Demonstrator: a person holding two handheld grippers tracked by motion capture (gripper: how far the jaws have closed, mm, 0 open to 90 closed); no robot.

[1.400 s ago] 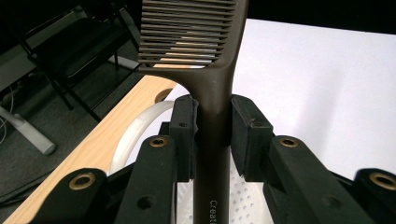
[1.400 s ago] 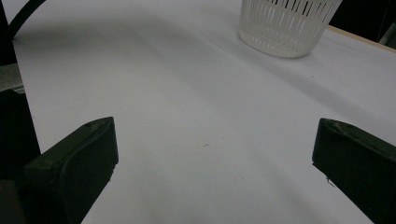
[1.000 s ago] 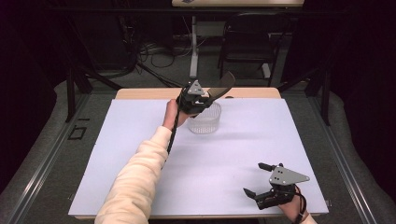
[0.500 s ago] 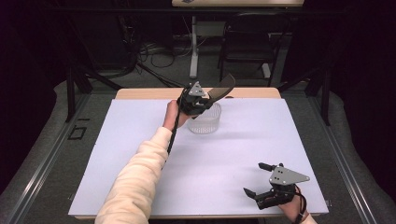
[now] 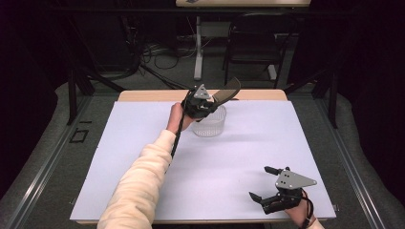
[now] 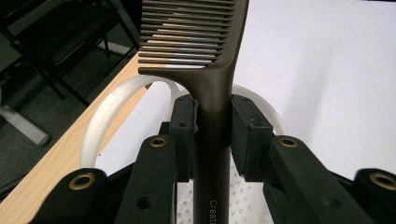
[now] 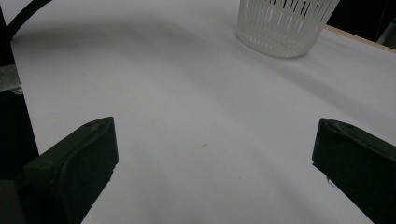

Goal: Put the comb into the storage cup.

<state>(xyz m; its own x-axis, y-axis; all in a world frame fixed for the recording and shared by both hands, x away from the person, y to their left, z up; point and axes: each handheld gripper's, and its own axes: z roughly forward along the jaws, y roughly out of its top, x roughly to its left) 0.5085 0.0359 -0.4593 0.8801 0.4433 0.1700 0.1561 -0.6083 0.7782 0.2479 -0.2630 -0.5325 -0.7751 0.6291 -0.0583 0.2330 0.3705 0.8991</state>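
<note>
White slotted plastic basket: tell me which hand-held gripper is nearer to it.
Left. The left hand-held gripper is right above the white slotted plastic basket, shut on a dark brown plastic comb. The right hand-held gripper sits open at the table's near right corner, well away from it.

The basket [image 5: 208, 125] stands far back on the table [image 5: 143, 157], the comb [image 5: 227, 90] above it.

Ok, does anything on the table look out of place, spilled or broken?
Nothing stands out. The left tool grips a dark brown plastic comb by its handle over the white perforated plastic basket, which stands upright near the far edge. The right tool rests open on the white table sheet. No spill or damage shows.
</note>
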